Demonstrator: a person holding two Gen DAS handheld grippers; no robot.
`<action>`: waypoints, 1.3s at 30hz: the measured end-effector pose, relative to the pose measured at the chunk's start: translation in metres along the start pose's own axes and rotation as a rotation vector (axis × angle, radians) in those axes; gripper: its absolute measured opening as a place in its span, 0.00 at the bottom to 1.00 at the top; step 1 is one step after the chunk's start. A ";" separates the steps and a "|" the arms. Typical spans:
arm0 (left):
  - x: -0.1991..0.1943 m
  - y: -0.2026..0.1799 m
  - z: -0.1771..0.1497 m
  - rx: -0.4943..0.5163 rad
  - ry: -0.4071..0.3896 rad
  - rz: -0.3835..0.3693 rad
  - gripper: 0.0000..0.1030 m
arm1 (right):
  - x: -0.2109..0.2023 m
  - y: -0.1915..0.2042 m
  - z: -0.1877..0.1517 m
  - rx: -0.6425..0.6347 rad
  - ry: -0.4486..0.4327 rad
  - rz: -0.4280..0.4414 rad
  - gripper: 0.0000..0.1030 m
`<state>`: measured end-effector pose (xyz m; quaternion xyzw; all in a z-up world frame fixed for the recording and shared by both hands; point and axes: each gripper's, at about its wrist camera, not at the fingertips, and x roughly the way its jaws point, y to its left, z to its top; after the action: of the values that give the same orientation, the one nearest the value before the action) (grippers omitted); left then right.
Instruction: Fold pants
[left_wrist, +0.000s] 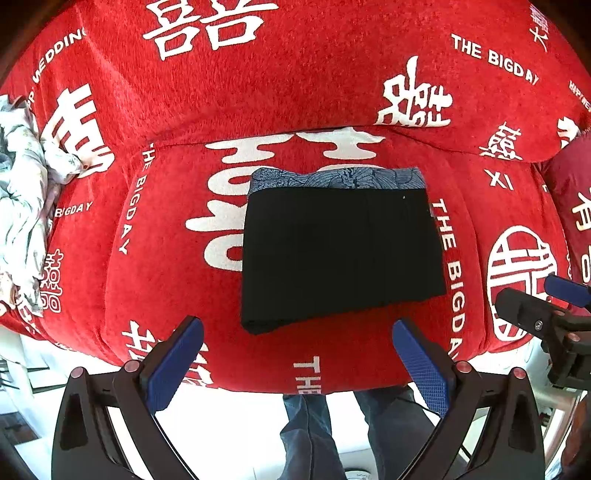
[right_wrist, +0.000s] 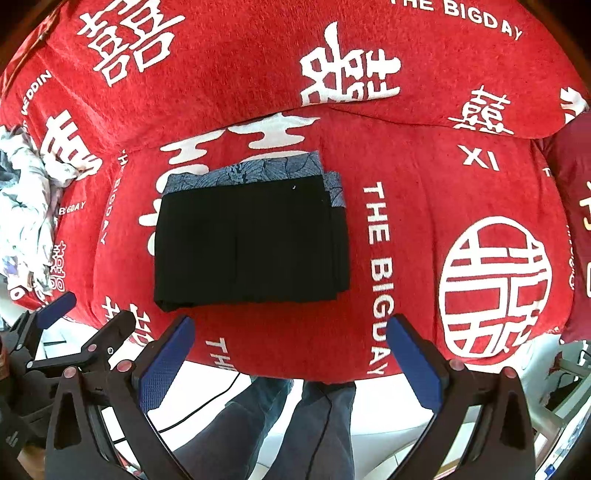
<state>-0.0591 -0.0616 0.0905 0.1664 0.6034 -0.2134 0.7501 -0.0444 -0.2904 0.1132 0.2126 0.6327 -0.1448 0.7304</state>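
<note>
The pants (left_wrist: 341, 254) are lying folded into a flat black rectangle on the seat of the red sofa (left_wrist: 332, 96), near its front edge. A blue patterned cloth (left_wrist: 336, 178) is showing along their far edge, underneath them. The left gripper (left_wrist: 297, 360) is hovering in front of the sofa edge, short of the pants, with its blue pads (left_wrist: 173, 363) spread wide and gripping nothing. The right gripper (right_wrist: 290, 354) is hanging just beside it, likewise wide apart and empty, clear of the pants. A pale crumpled cloth (left_wrist: 22, 206) is sitting at the left end of the sofa. The person's jeans-clad legs (right_wrist: 295, 424) are standing below the seat edge.
</note>
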 end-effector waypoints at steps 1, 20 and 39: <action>-0.002 0.000 -0.001 0.006 0.000 0.003 1.00 | -0.001 0.001 -0.002 0.002 0.000 -0.004 1.00; -0.010 0.000 -0.003 0.024 0.016 0.010 1.00 | -0.011 0.014 -0.009 -0.029 0.005 -0.078 1.00; -0.015 -0.003 0.001 0.073 0.010 0.023 1.00 | -0.015 0.021 -0.006 -0.048 -0.026 -0.136 1.00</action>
<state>-0.0627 -0.0632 0.1055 0.2017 0.5970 -0.2256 0.7429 -0.0420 -0.2699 0.1302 0.1494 0.6395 -0.1817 0.7319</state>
